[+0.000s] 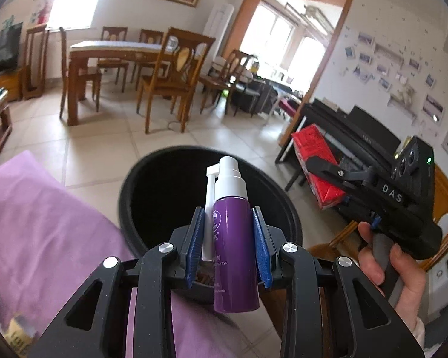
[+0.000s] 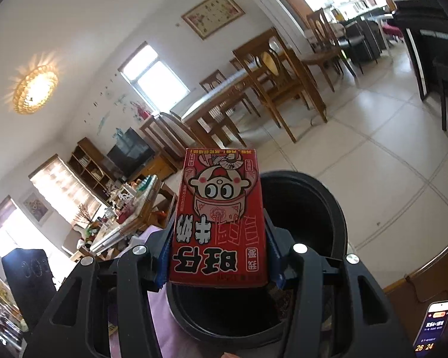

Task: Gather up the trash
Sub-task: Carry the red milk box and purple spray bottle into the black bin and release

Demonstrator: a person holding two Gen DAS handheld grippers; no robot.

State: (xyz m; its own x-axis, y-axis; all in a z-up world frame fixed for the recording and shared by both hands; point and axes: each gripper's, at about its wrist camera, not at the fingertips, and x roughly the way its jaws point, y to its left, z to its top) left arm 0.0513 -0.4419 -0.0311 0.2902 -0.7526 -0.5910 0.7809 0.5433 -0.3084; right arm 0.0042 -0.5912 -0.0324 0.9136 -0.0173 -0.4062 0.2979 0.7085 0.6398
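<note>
My left gripper (image 1: pixel 228 238) is shut on a purple spray bottle (image 1: pixel 234 247) with a white nozzle, held upright over the black trash bin (image 1: pixel 134 191). My right gripper (image 2: pixel 218 256) is shut on a red milk carton (image 2: pixel 219 217) with a cartoon face, held over the same bin (image 2: pixel 328 208). In the left wrist view the right gripper (image 1: pixel 316 164) holds the red carton (image 1: pixel 310 152) to the right of the bin and above its rim.
A purple cloth (image 1: pixel 35 214) covers the surface left of the bin. A wooden dining table (image 1: pixel 110 49) with chairs stands across the tiled floor. A black piano (image 1: pixel 352 131) is at the right. A phone (image 2: pixel 434 325) lies at the lower right.
</note>
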